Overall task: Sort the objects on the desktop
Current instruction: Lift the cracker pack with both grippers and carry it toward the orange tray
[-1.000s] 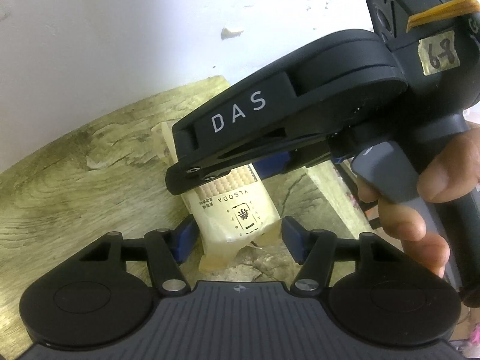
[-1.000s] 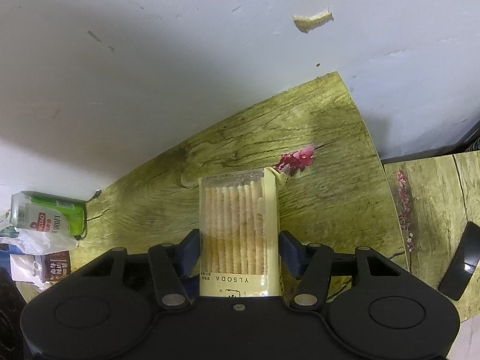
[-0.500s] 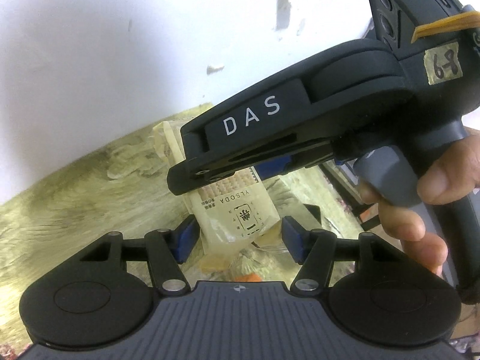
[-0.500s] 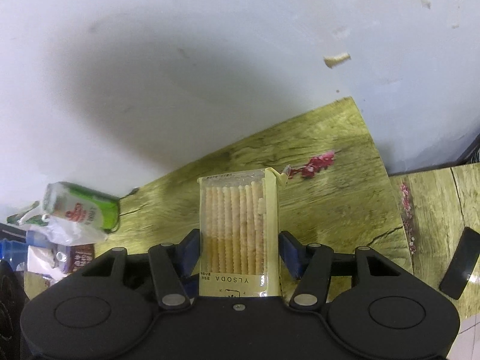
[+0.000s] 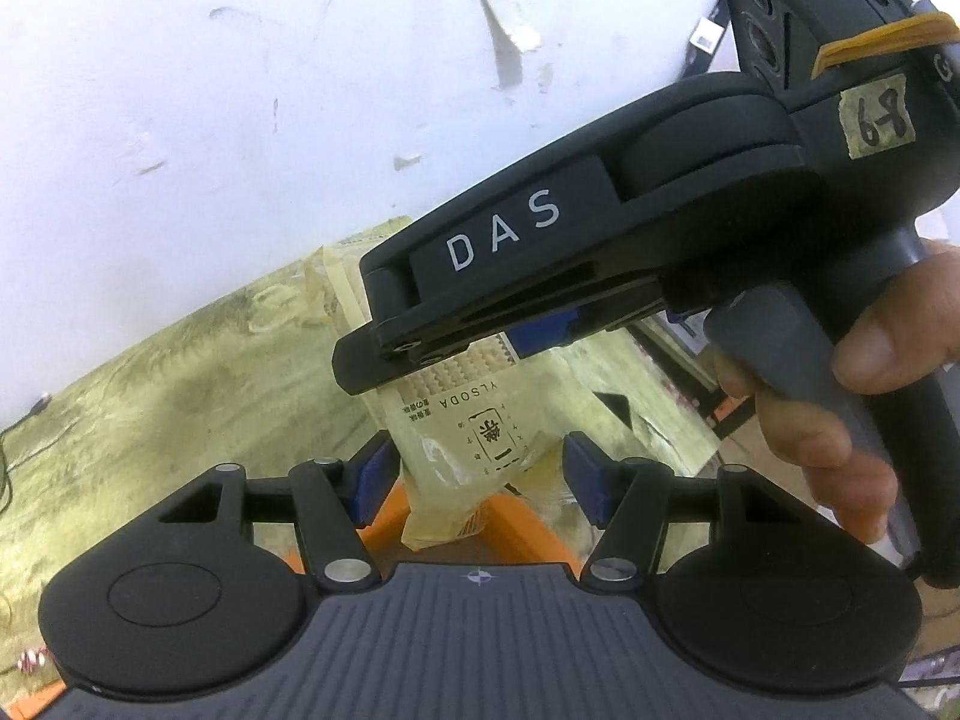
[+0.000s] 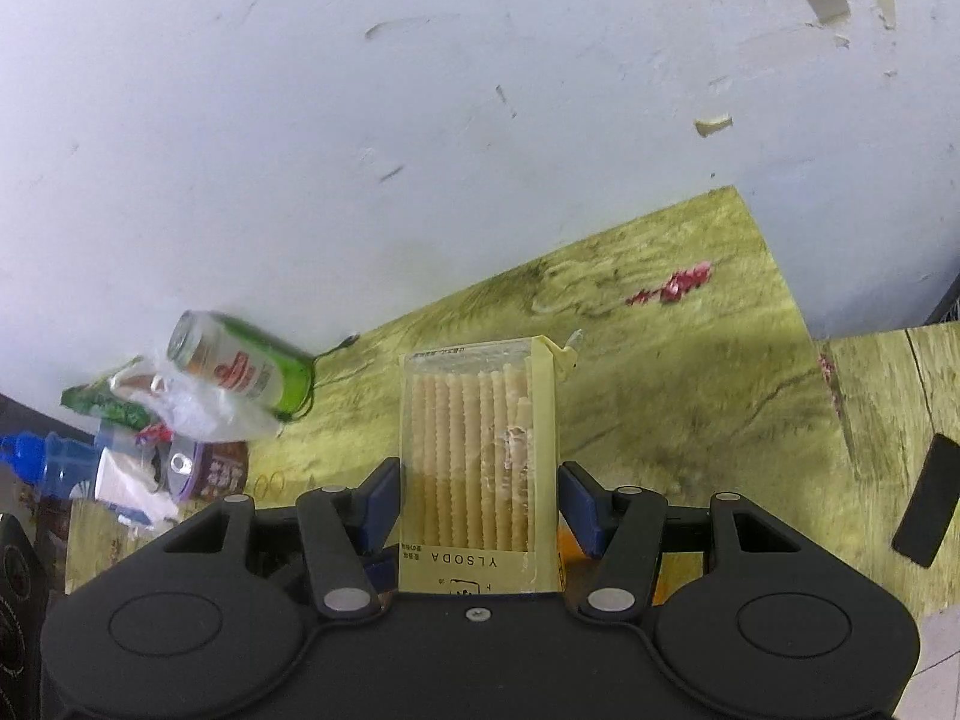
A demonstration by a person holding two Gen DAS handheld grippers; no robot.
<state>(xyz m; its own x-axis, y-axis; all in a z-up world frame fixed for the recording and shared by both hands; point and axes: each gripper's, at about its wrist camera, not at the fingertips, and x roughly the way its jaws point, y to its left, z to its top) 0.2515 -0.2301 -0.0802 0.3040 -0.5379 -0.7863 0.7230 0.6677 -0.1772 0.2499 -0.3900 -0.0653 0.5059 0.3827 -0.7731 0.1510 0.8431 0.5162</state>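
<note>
1. Setting: a yellow wood-grain desk point(image 6: 690, 372) stands against a scuffed white wall point(image 6: 420, 90).
2. Task item: the cracker pack point(image 6: 474, 450) is clear of the desk and carried upright. In the left wrist view its lower end hangs above an orange container point(image 5: 522, 522), of which only parts show.
3. Right gripper point(image 6: 477, 501): its blue fingers point(image 6: 579, 501) are closed on the pack's two sides. Your hand point(image 5: 852, 390) grips its handle.
4. Left gripper point(image 5: 477, 477): its fingers stand spread either side of the pack's lower end, without contact. It holds nothing.
5. Step in hand, as judged: carrying the pack to its sorting place, probably the orange container.
6. Next move, as judged: line the pack up over the opening, lower it, then release. Keep the left gripper clear of the drop path.
7. Surroundings: a green can point(image 6: 240, 369), a plastic bag point(image 6: 204, 414) and a blue bottle point(image 6: 48, 459) lie clustered at the desk's left end. Red petals point(image 6: 678, 285) lie near the far edge.
</note>
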